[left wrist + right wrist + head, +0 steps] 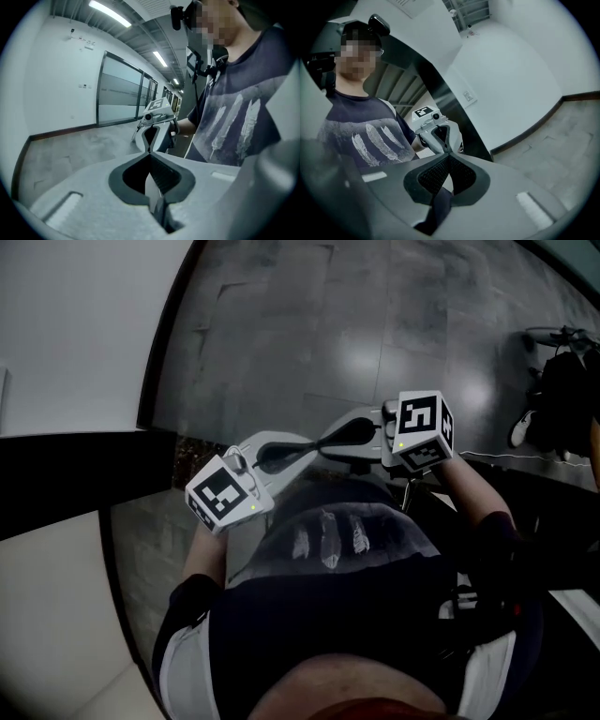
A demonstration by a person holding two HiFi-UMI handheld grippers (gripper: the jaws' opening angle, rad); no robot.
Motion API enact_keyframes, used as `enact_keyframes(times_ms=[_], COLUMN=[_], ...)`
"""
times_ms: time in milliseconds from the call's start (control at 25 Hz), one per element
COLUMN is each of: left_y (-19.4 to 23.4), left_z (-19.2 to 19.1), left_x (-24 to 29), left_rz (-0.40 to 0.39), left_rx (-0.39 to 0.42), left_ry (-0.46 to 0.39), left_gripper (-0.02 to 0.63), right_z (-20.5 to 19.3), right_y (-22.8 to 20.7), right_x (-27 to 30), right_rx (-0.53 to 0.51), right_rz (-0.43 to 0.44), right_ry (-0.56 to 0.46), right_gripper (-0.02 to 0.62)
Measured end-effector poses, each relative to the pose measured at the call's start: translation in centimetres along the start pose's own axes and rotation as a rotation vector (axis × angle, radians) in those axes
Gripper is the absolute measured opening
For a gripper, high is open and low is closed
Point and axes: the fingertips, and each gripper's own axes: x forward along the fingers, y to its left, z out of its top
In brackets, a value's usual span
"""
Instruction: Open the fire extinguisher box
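No fire extinguisher box shows in any view. I hold both grippers level in front of my chest, pointed at each other with their tips meeting. In the head view my left gripper [313,449] reaches in from its marker cube [221,493], and my right gripper [326,441] from its cube [424,430]. Both are shut with nothing between the jaws. The left gripper view shows its own closed tips [150,153] touching the right gripper [151,149]. In the right gripper view its closed tips [449,153] meet the left gripper [448,150].
Grey tiled floor [309,334] lies ahead. A white wall [75,324] with a dark skirting strip [84,465] runs along the left. A dark wheeled object [562,381] and a white cable [506,460] sit at the right. Glass partitions [119,91] line the corridor.
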Motion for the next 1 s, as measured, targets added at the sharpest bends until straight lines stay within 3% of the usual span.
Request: enact_keyframes(times_ms=[160,280,400,600,840,1000], left_y=[0.3,-2.1,-2.8,0.2,6.7,12.3], left_z=[0.0,-2.0,-3.5,-3.6,-3.9,-2.4], left_x=[0.1,1.6,2.8,1.4,1.5,0.5], left_rz=[0.017,-0.065,-0.113,-0.055,-0.092,-0.063], left_rx=[-0.029,-0.038,-0.068,-0.097,-0.036,-0.055], left_ry=[-0.015,0.077,0.11,0.049,0.087,0.025], left_gripper=[-0.002,0.0,0.002,0.0,0.0,0.0], right_z=[0.2,-3.1,-5.3,-3.6,-1.4,2.4], right_y=[-0.3,0.9,0.7,-1.9,-7.9,-12.4], right_x=[-0.2,-0.3,-0.5,0.7,1.4,1.8], right_rx=[0.069,0.104,0.105,0.243,0.233,0.249], right_rz=[0.016,0.063,0.051,0.044,-0.069,-0.115], right_ry=[-0.015,0.092,0.148,-0.011,0.037,-0.033], right_gripper=[0.002,0.002,0.002,0.002,0.0,0.0])
